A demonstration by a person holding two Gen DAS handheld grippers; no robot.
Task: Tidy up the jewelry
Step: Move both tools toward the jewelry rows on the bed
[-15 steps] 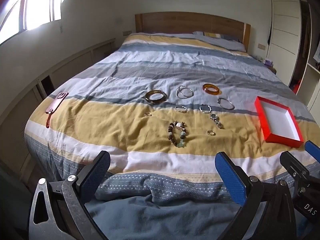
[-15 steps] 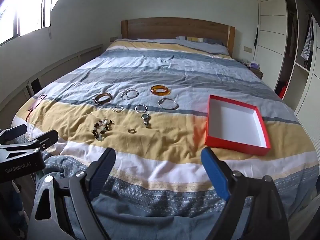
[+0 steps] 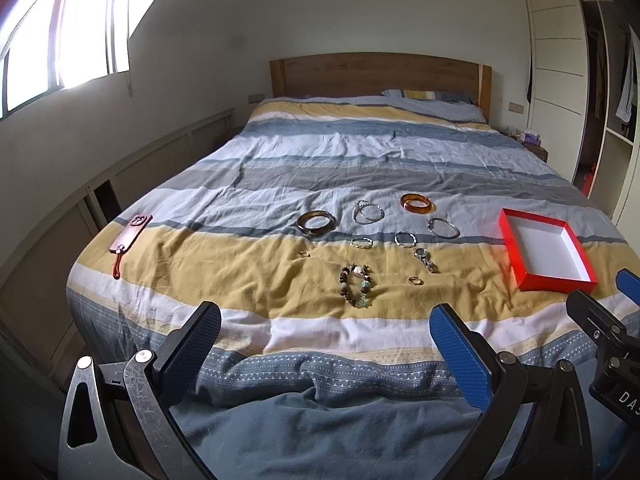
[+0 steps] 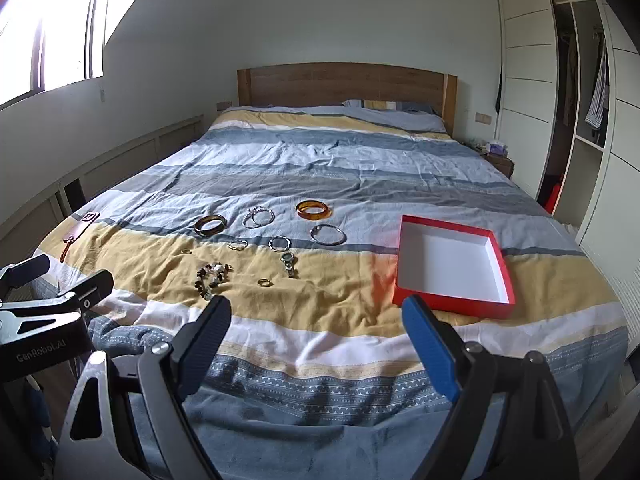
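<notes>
Your left tongs (image 3: pixel 325 327) hang wide apart over the foot of the bed (image 3: pixel 360 168), nothing between the blue pads, and your right tongs (image 4: pixel 316 320) stand just as wide and empty beside them. The jewelry lies spread on the striped duvet ahead of you: a brown bangle (image 3: pixel 316 223), a silver chain bracelet (image 3: pixel 367 213) and an amber bangle (image 3: pixel 417 203) in the far row, a thin silver bangle (image 3: pixel 443 228) just nearer, then a beaded bracelet (image 3: pixel 357 285) closest to you with a gold ring (image 3: pixel 415 280) just to its right and a small watch (image 3: pixel 425 259) behind that ring. The red box (image 4: pixel 454 266), open and white inside, sits on the duvet well apart to the right of the jewelry. A phone in a red case (image 3: pixel 131 232) lies near the bed's left edge.
</notes>
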